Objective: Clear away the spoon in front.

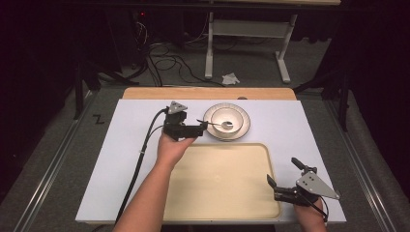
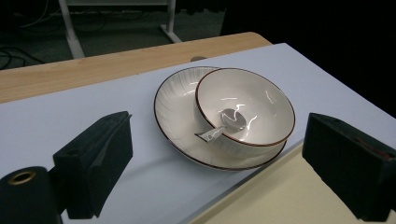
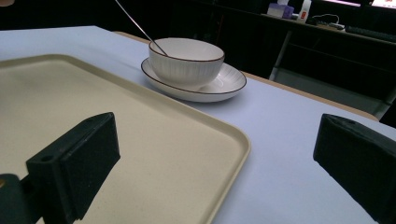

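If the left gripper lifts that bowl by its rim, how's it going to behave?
The bowl looks like glazed ceramic, so probably stiff, fairly heavy and slick between the jaws. A spoon leans loose inside and may slide or clatter if it tilts. It sits on a plate, which could shift.
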Demonstrator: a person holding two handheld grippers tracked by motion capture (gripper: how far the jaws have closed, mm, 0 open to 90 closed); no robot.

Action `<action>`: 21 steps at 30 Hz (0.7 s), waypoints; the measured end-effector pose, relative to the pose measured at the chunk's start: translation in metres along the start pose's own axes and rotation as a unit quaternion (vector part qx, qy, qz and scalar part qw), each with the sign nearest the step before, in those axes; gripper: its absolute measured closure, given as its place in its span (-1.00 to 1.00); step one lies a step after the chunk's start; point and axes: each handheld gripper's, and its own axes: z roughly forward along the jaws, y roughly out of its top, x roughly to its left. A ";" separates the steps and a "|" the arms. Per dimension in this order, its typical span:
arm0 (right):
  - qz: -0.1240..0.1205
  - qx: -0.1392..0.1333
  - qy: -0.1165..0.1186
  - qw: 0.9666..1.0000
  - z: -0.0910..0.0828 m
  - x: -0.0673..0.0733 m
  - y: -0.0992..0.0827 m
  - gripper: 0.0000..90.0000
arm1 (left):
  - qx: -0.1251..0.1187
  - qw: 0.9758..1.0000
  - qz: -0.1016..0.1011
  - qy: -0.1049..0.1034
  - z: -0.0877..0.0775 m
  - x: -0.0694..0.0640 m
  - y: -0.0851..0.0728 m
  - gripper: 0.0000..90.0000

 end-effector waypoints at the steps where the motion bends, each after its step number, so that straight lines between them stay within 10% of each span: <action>1: 0.000 0.000 0.000 1.000 0.000 0.000 0.000 -0.98 | 0.002 1.000 -0.004 -0.001 0.001 0.001 0.001 -0.79; 14: 0.004 0.002 0.004 1.000 0.001 -0.001 -0.002 -0.98 | 0.028 0.996 -0.076 -0.033 0.018 0.017 0.003 -0.60; 21: 0.001 0.000 0.006 1.000 0.001 -0.002 -0.002 -0.98 | 0.054 0.988 -0.130 -0.068 0.024 0.023 0.002 -0.01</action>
